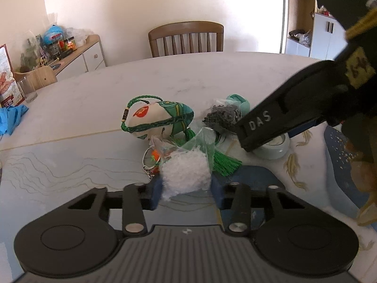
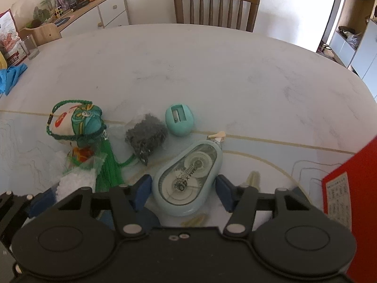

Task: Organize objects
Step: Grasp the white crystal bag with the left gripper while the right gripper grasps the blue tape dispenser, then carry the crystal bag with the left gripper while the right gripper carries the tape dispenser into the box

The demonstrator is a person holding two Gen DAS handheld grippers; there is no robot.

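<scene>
The left gripper [image 1: 187, 192] is clenched on a small clear bag of white granules [image 1: 186, 174], its blue pads pressing the bag from both sides just above the table [image 1: 212, 75]. Right behind the bag lie a keyring [image 1: 150, 162], a green tassel [image 1: 223, 162] and an embroidered pouch with a green cord [image 1: 157, 118], with a bag of dark bits [image 1: 221, 116] and a teal pencil sharpener [image 1: 239, 101] a little further back. The right gripper [image 2: 183, 192] straddles a pale blue correction tape dispenser [image 2: 188, 179] lying flat on the table; its blue pads stand just beside the dispenser's sides, a sliver of gap showing on each, so it is not yet gripped. A red box [image 2: 353, 188] stands at the right edge.
</scene>
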